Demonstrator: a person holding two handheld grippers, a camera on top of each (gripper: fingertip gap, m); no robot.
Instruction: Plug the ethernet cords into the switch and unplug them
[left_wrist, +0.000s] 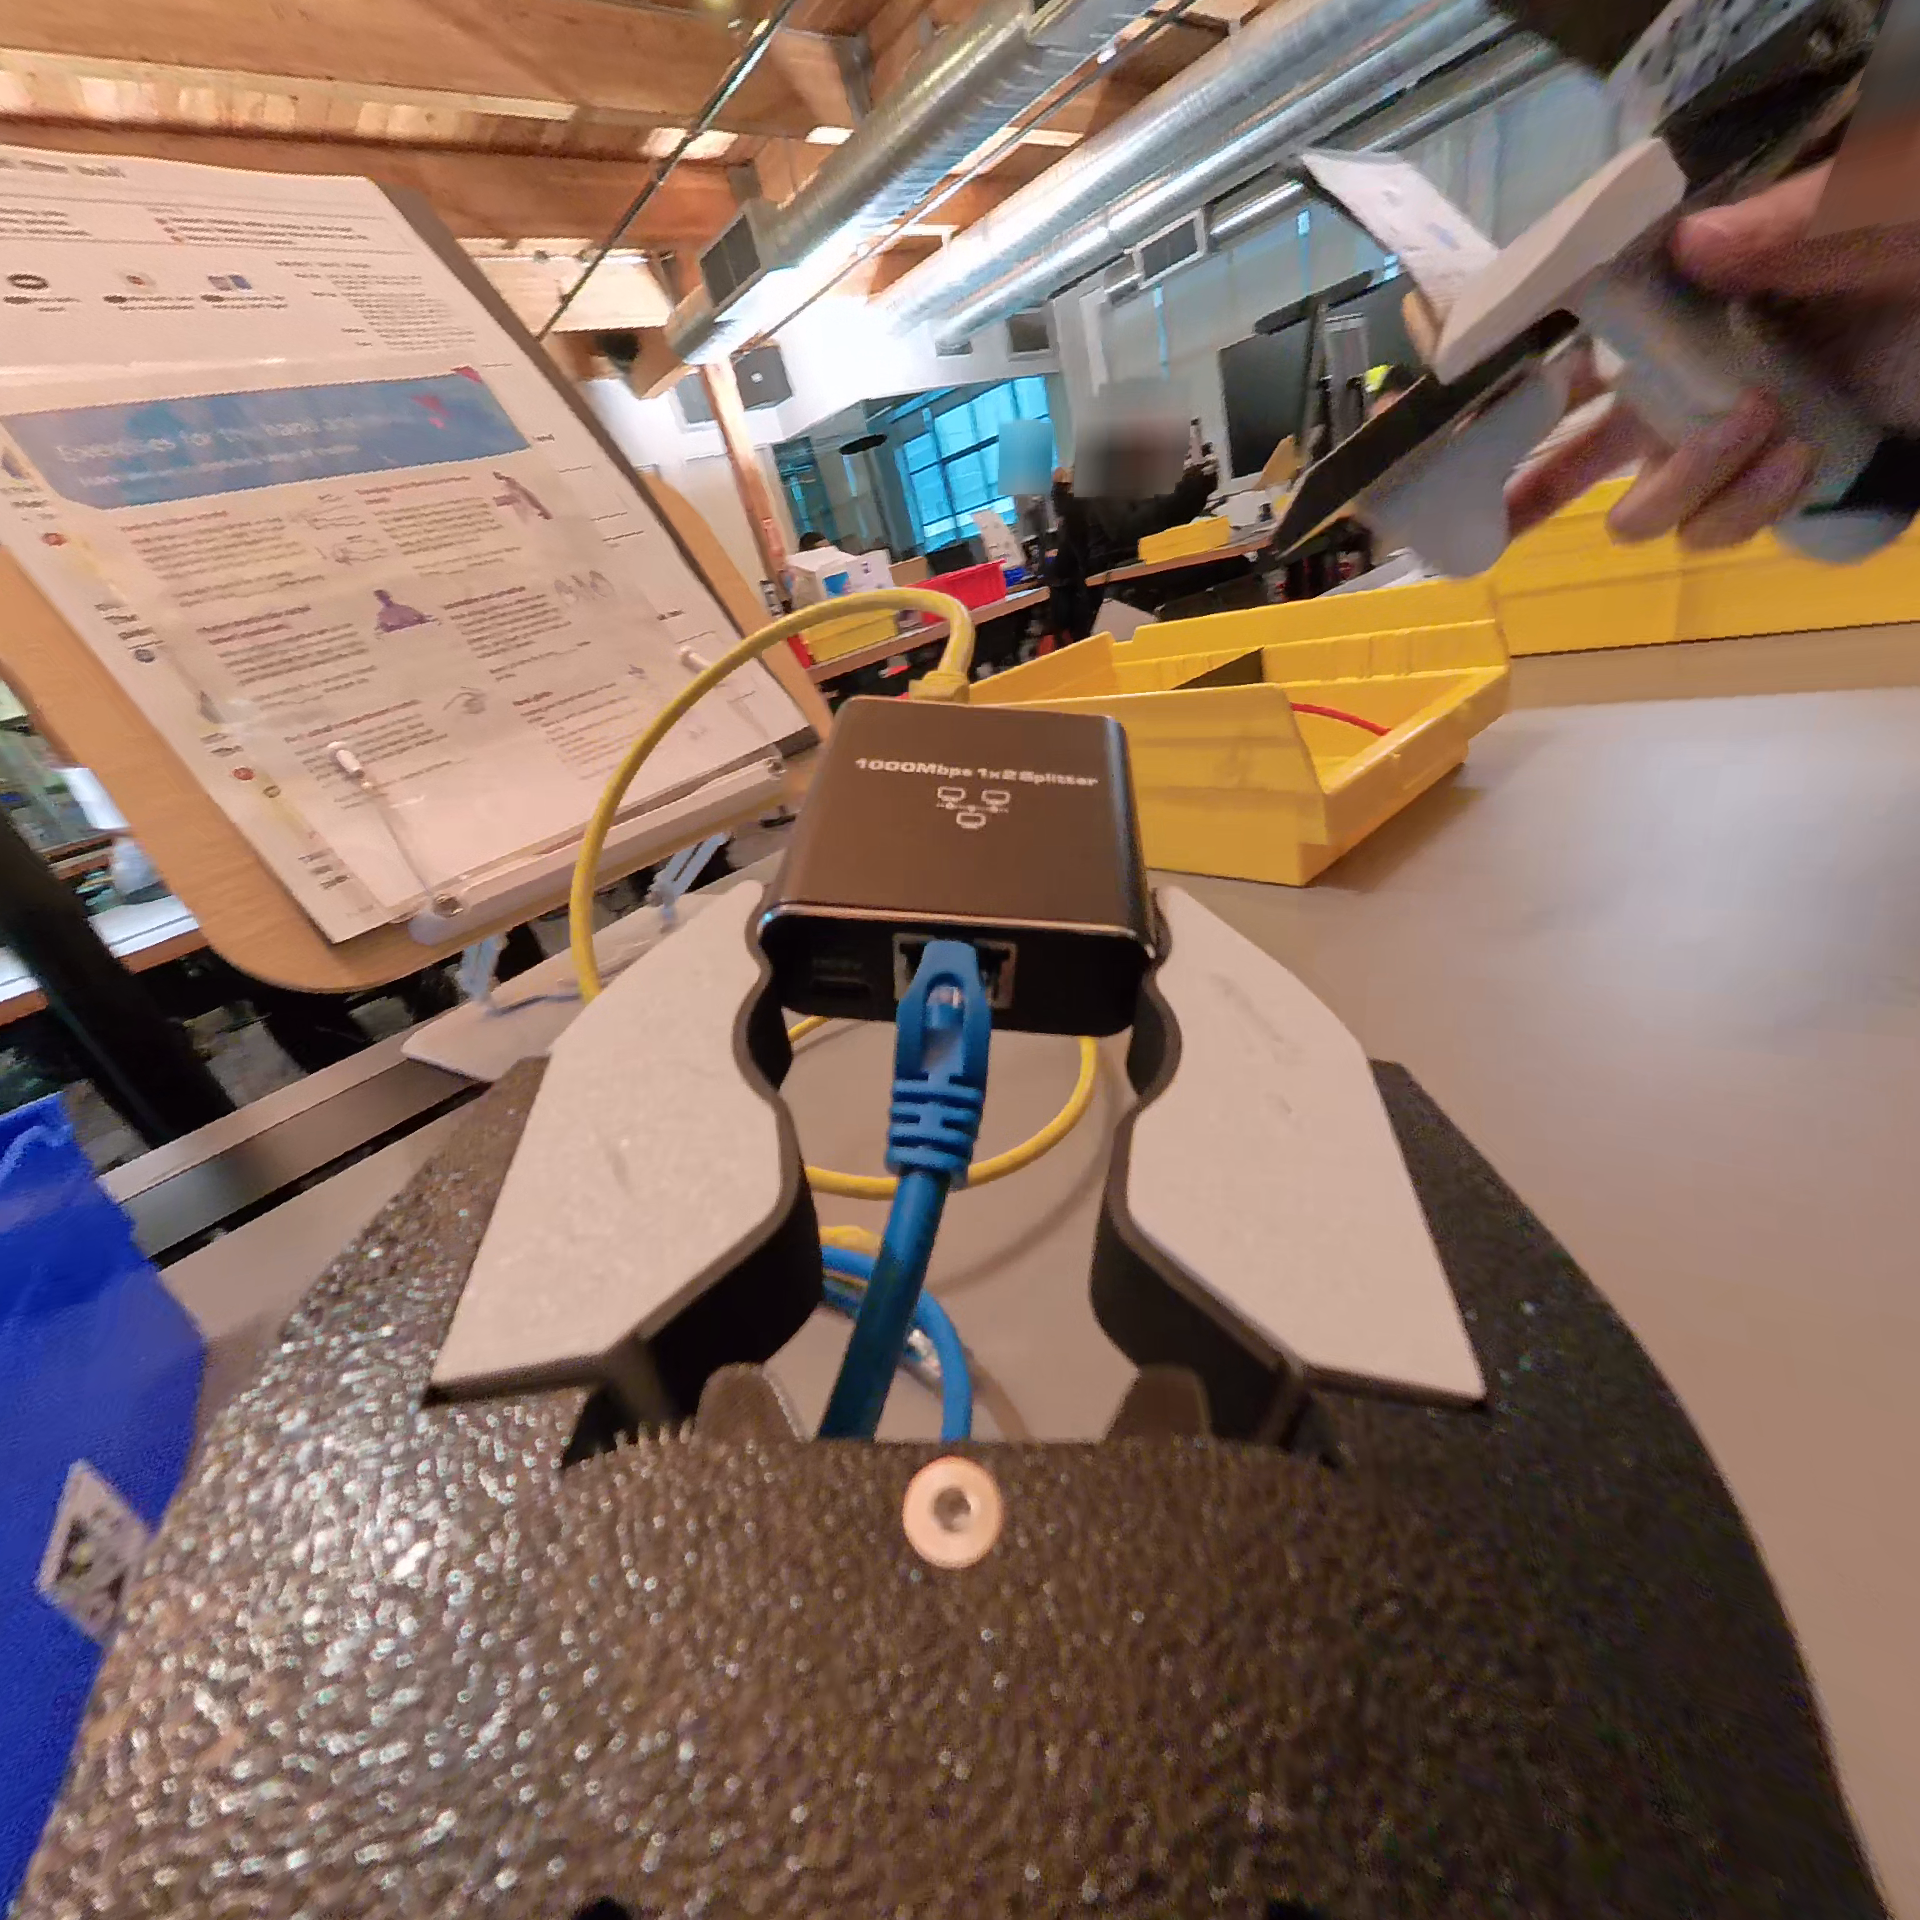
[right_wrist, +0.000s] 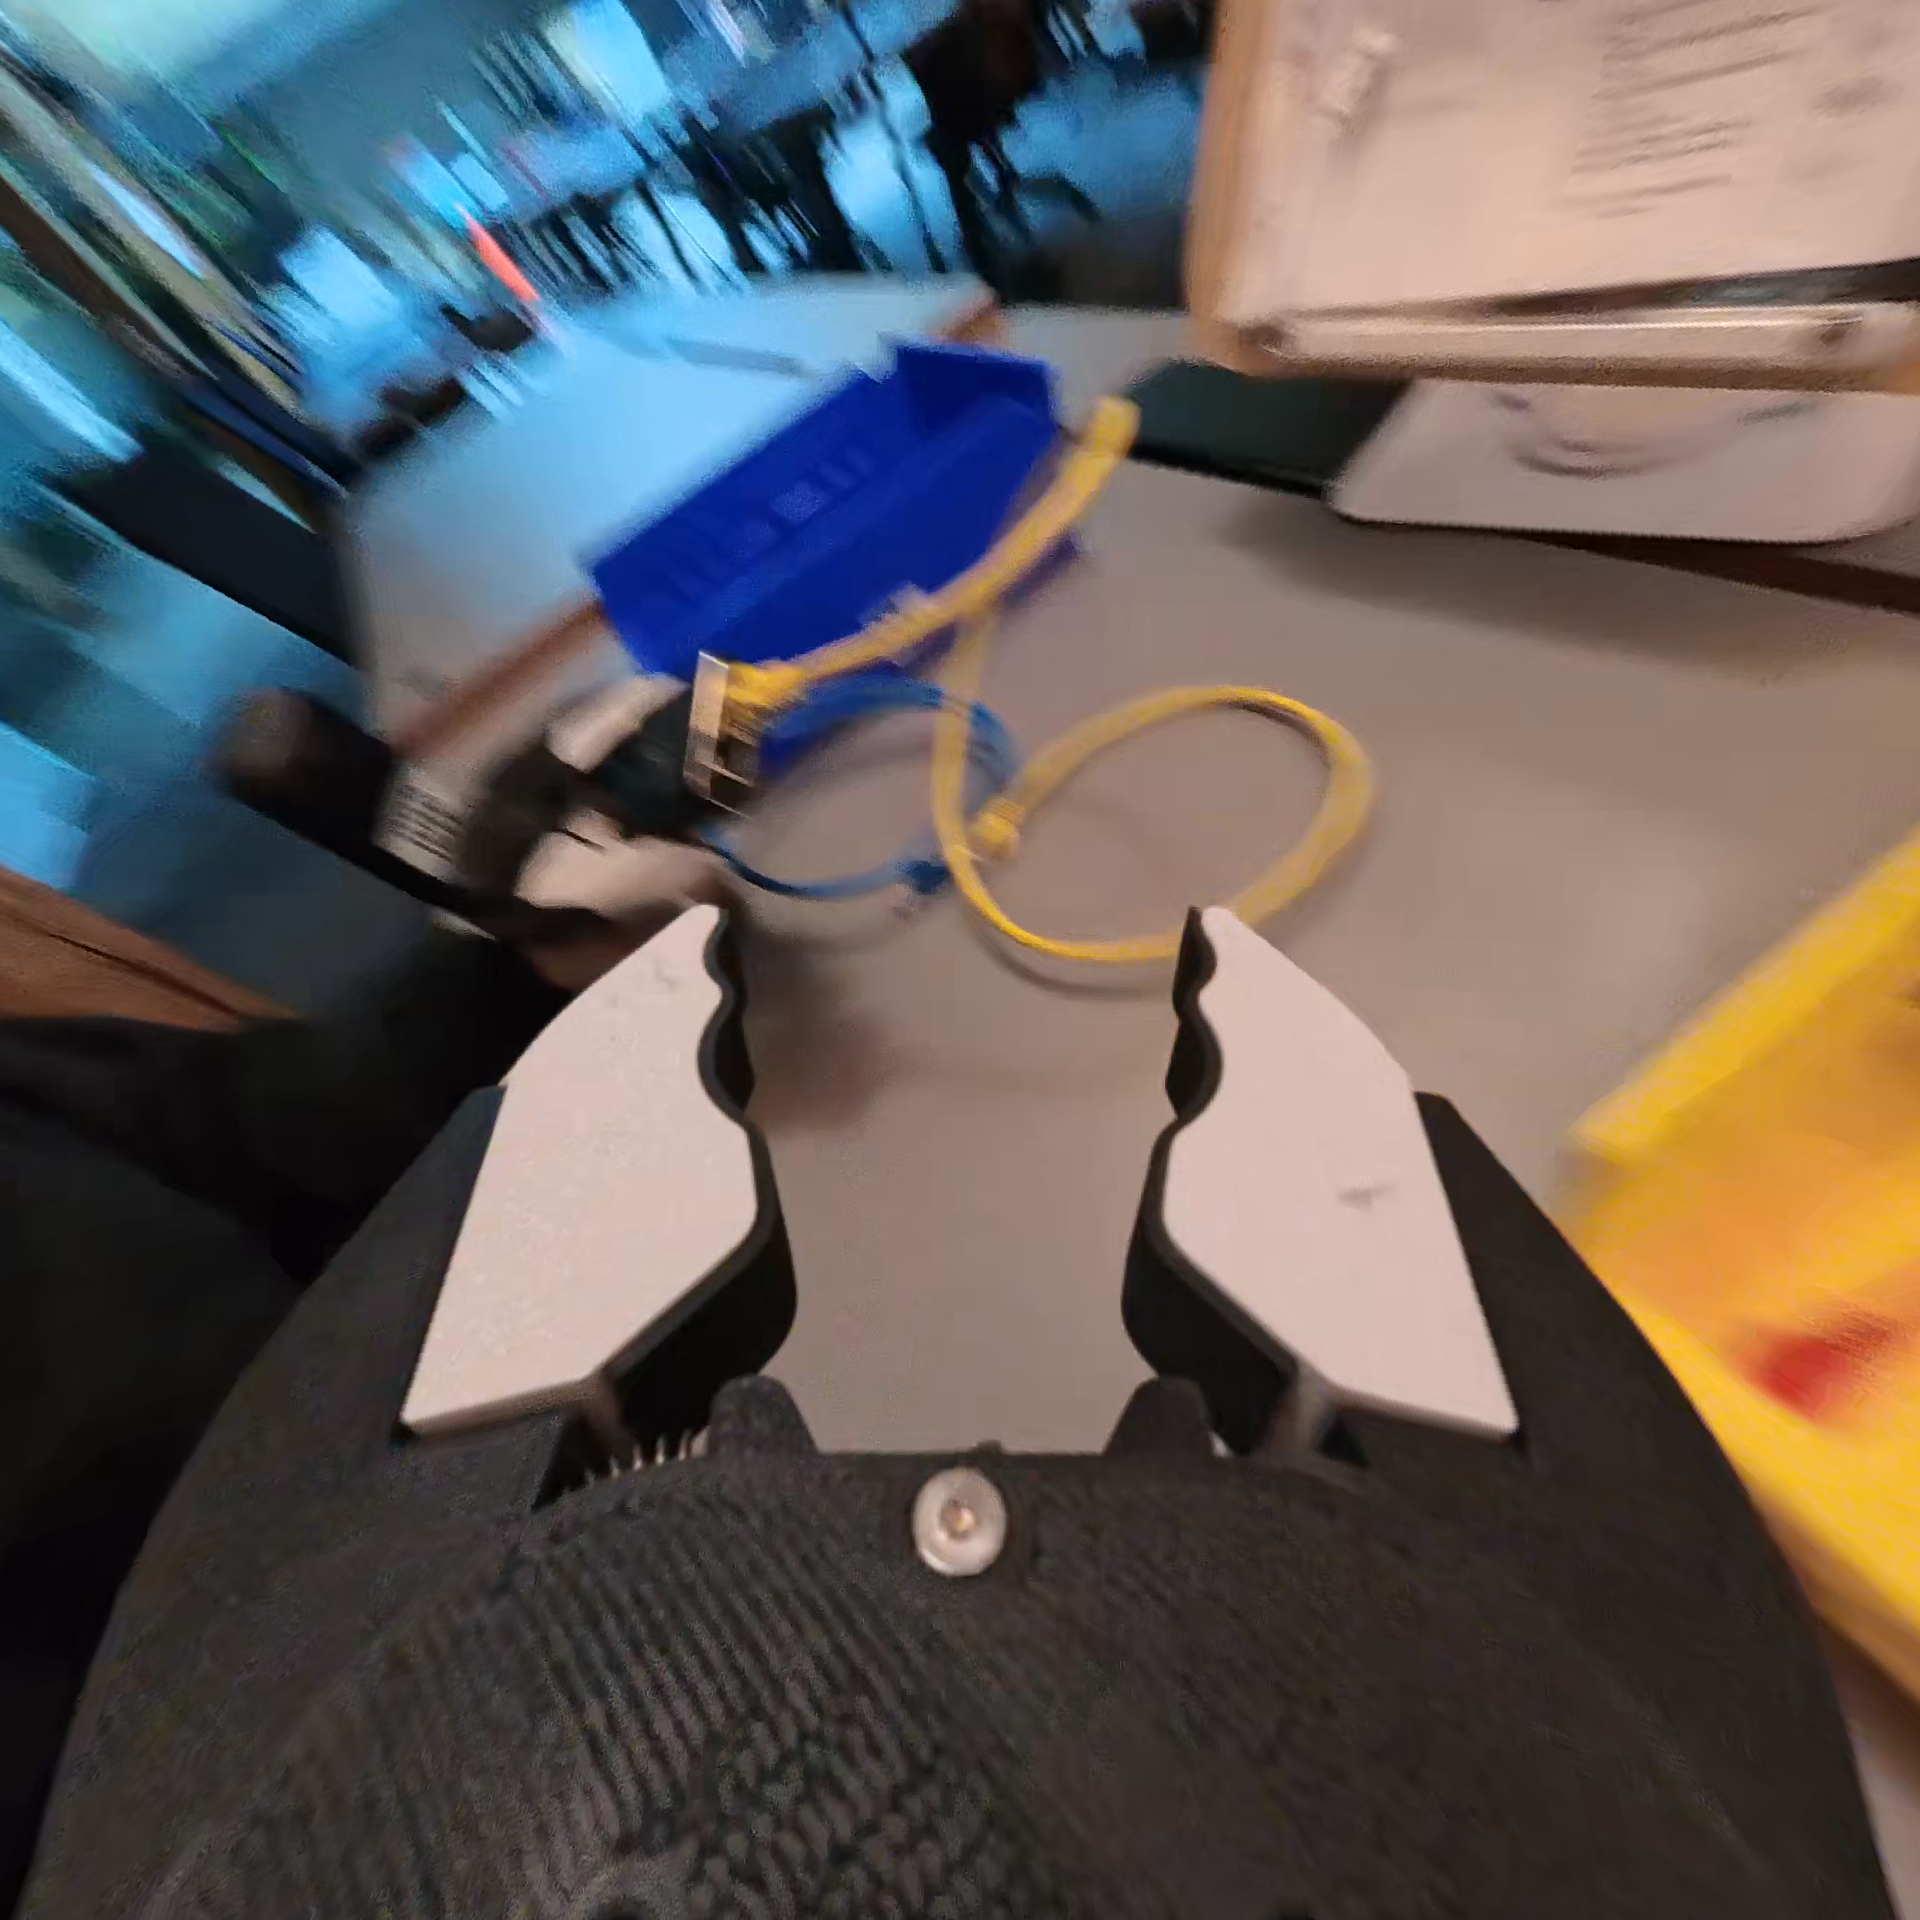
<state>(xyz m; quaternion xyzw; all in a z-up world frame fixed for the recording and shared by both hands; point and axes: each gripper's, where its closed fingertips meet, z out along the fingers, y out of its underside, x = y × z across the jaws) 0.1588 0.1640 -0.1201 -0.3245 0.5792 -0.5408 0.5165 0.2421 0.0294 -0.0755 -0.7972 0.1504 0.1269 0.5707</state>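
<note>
My left gripper (left_wrist: 956, 935) is shut on the black switch (left_wrist: 977, 821) and holds it by its sides above the table. A blue ethernet cord (left_wrist: 935, 1101) is plugged into the near port and runs back between my fingers. A yellow ethernet cord (left_wrist: 665, 727) is plugged into the far side and loops down to the table. My right gripper (right_wrist: 956, 925) is open and empty above the table. In its blurred view the switch (right_wrist: 644, 769) sits ahead to the left, with the yellow cord (right_wrist: 1340, 769) and blue cord (right_wrist: 977, 727) looped on the table.
Yellow bins (left_wrist: 1247, 758) stand on the grey table (left_wrist: 1558, 1039) behind the switch on the right, one with a red cord inside. A blue bin (left_wrist: 73, 1351) is at the left. A tilted board with a printed sheet (left_wrist: 364, 540) stands at the left. A hand (left_wrist: 1787, 260) shows top right.
</note>
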